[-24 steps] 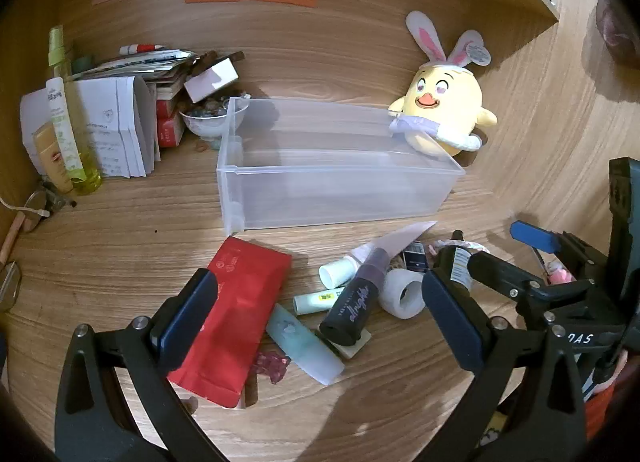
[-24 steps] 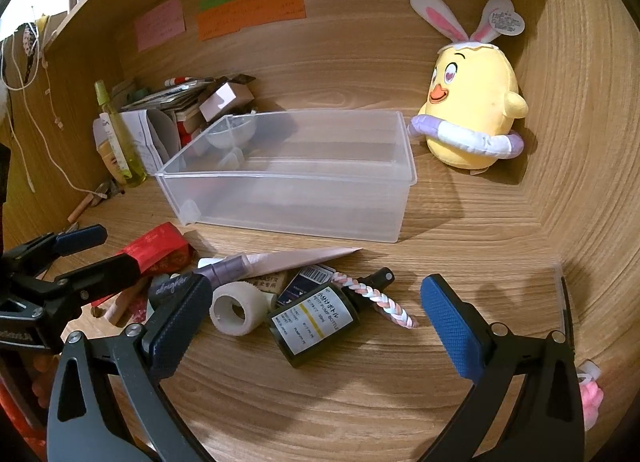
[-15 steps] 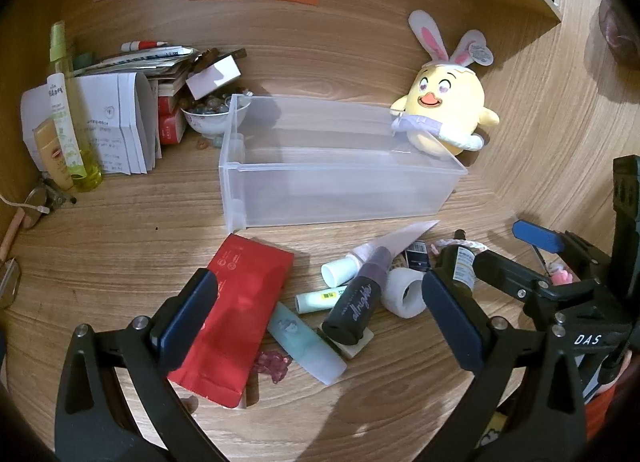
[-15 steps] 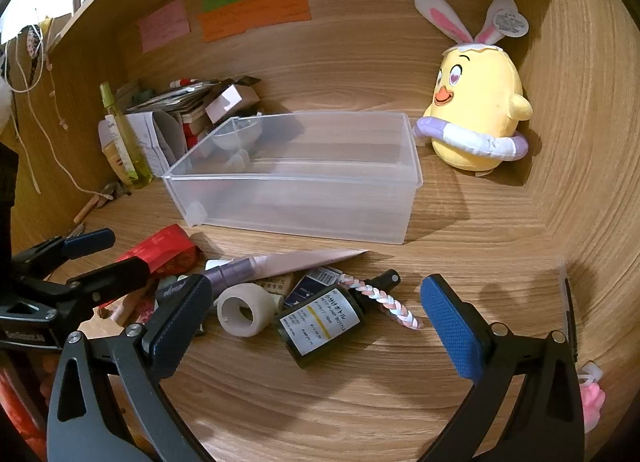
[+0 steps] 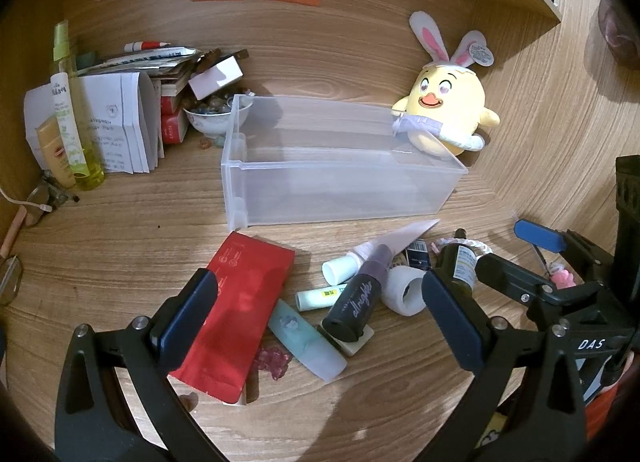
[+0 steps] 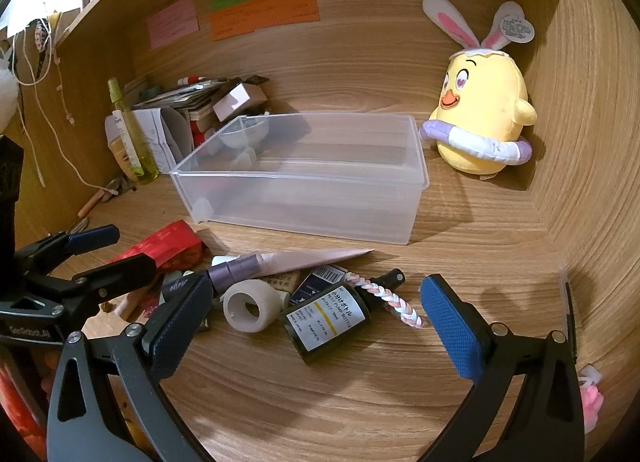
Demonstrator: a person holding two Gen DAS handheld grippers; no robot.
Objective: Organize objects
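Left gripper (image 5: pixel 320 312) and right gripper (image 6: pixel 314 312) fingers spread, empty, above cosmetics clutter (image 6: pixel 320 322) on counter (image 6: pixel 360 402); clear bin (image 6: pixel 304 178) beyond.

Wooden desk (image 5: pixel 120 238) bears a clear bin (image 5: pixel 340 198), red pouch (image 5: pixel 240 302) and scattered toiletries

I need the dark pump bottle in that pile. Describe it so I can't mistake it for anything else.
Start at the clear plastic bin in the middle of the desk; the clutter lies in front of it. At the pile's right end lies the dark pump bottle, on its side between the white tape roll and the braided cord. Only it has a white printed label.
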